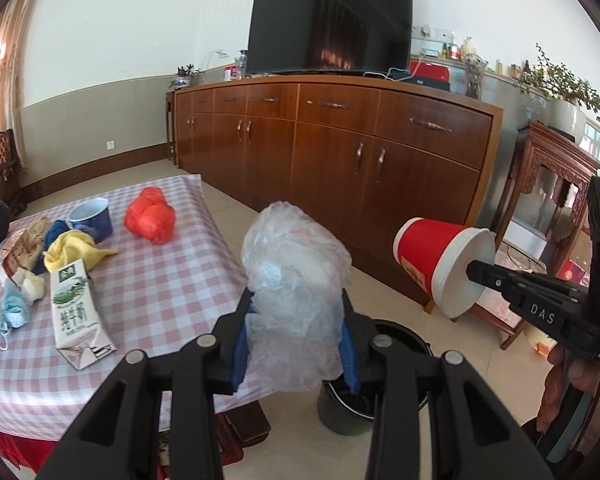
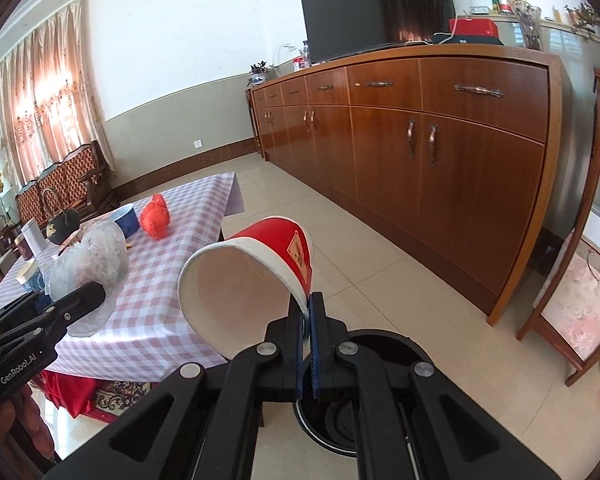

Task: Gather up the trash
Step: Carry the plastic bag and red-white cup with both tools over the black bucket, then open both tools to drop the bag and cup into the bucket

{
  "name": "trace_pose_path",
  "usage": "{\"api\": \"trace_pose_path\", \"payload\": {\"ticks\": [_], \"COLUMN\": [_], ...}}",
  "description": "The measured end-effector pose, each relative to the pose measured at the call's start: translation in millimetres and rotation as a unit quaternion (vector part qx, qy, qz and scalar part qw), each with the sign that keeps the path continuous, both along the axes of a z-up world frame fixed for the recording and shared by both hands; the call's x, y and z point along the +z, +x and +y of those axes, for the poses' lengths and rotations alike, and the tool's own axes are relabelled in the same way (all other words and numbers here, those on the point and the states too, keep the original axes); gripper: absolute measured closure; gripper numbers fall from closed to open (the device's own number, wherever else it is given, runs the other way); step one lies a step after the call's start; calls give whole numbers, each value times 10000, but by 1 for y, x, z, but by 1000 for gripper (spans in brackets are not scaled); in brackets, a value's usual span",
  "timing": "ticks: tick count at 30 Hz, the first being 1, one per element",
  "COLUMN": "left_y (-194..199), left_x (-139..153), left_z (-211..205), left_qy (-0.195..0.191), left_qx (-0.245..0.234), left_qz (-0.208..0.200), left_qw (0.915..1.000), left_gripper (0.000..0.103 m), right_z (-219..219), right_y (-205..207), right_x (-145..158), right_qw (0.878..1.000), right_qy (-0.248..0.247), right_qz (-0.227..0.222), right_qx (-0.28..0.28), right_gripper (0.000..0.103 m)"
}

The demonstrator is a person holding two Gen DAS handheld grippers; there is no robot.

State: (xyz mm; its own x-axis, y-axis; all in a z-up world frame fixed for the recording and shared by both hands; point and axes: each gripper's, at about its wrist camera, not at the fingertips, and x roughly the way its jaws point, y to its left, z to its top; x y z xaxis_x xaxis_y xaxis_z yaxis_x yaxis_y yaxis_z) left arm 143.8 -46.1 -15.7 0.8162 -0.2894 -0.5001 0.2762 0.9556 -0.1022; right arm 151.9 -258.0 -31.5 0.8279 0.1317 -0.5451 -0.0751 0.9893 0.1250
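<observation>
Trash fills both tools. In the left wrist view, the left tool (image 1: 296, 312) is clenched on a crumpled clear plastic bag (image 1: 294, 280), its blue pads pressing the bag from either side, with the bag bulging up above the fingers. Below and just behind the bag stands a black bin (image 1: 404, 338) on the tiled floor, beside the desk (image 1: 172, 280) with its pink checked cloth. On the desk lie a milk carton (image 1: 78, 316), a red plastic bag (image 1: 150, 216), a blue bowl (image 1: 92, 216), a yellow cloth (image 1: 74, 252) and a light blue face mask (image 1: 14, 312). To the right, the right tool (image 1: 476, 270) grips the rim of a red paper cup (image 1: 440, 264), tilted so its mouth faces the camera side.

In the right wrist view, the right tool (image 2: 309, 308) is pinched tight on the white rim of the red paper cup (image 2: 252, 280), which lies on its side with the open mouth toward the lens. The black bin (image 2: 396, 344) sits directly under the fingers. At the left, the left tool (image 2: 96, 292) holds the clear plastic bag (image 2: 96, 256) above the desk (image 2: 152, 320) edge.
</observation>
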Motion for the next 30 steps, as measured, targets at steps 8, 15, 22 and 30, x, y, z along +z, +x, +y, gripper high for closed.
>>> {"api": "trace_pose_path", "payload": {"ticks": [8, 15, 22, 30], "left_y": [10, 29, 47, 68], "left_x": [-17, -56, -106, -140], "left_z": [-59, -92, -119, -147], "left_qy": [198, 331, 363, 372], "left_qx": [-642, -930, -1087, -1117], "left_qz": [171, 610, 1238, 1367], "left_qw": [9976, 9932, 9857, 9836], "left_gripper": [64, 64, 64, 55], "right_z": [-45, -70, -92, -103], "right_y": [-7, 2, 25, 59], "right_x": [-18, -58, -107, -156], "right_qw": [9987, 9966, 9926, 9887], "right_qy": [-173, -195, -206, -322], "right_qz": [293, 684, 1162, 1460], "right_qx": [-383, -418, -275, -114], "right_gripper": [100, 100, 100, 99]}}
